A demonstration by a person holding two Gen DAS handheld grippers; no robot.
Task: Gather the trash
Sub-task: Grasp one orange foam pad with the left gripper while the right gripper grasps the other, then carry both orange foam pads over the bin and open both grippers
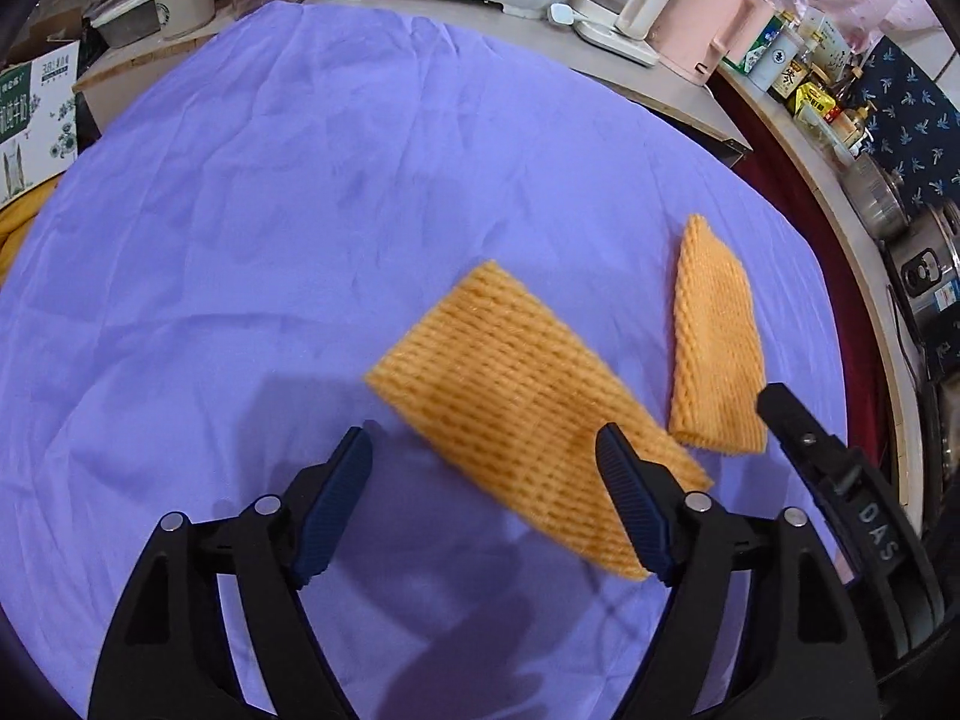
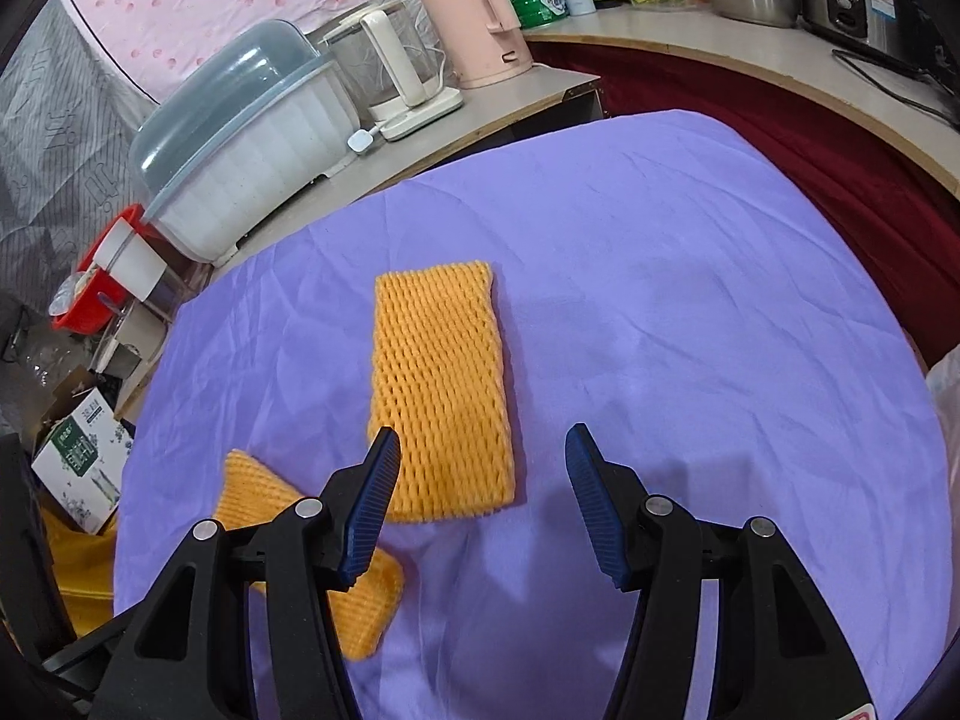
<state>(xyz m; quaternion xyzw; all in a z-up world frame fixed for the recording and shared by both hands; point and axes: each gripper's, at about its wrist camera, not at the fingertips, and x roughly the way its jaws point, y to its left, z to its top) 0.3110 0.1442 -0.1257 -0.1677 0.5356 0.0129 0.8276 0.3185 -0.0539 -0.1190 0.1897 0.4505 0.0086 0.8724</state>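
Purple cloth (image 2: 660,300): foam net (image 2: 441,390) before right tool (image 2: 483,456).

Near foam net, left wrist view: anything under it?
Only purple cloth shows around the net. Its underside is covered; the left gripper's right finger overlaps one corner.

The tablecloth (image 1: 300,228) was plain lilac-purple. Two foam fruit nets (image 2: 441,390) (image 2: 360,606) were orange with a diamond mesh weave. Each gripper (image 1: 483,462) (image 2: 483,459) was black with ribbed dark-blue pads (image 1: 336,510). One kettle (image 2: 486,18) was pale pink, another (image 2: 396,63) cream-white. A basin (image 2: 90,294) was red.
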